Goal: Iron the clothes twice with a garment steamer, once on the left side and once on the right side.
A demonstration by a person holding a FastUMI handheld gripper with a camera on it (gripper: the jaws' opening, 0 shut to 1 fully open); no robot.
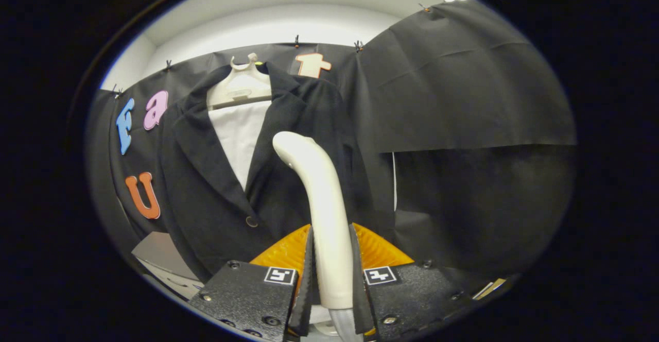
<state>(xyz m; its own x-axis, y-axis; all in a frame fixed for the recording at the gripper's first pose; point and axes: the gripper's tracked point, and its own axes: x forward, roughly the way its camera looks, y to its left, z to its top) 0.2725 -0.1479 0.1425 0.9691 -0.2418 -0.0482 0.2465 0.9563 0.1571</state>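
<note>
1. Dark fabric of the jacket (pixel 216 198) hides most of what it hangs over: the hanger (pixel 241 87) shows at the collar opening, with a pale panel (pixel 239 141) below it between the lapels.
2. Lower hem and both sleeve ends of the jacket are cut off or lost against the booth's black wall, so its outline is hard to trace on the right side.
3. Steamer (pixel 322 203), pale and smooth, has its base hidden below the fingers; a grey hose stub shows at the bottom between them.
4. Whether the steamer's head touches the cloth or stands just off it cannot be told.
5. Long axis of the steamer runs upright along the fingers, rising away from them; its rounded head bends over to the left, toward the jacket's front near the right lapel.
6. Gripper (pixel 332 280) is clamped on the steamer's handle, one finger pressing each side, with the handle between them.
7. Jacket hangs beyond the fingers, its single button (pixel 252 221) just left of the handle.
8. Orange ribbed parts (pixel 280 252) sit behind the fingers on either side.
</note>
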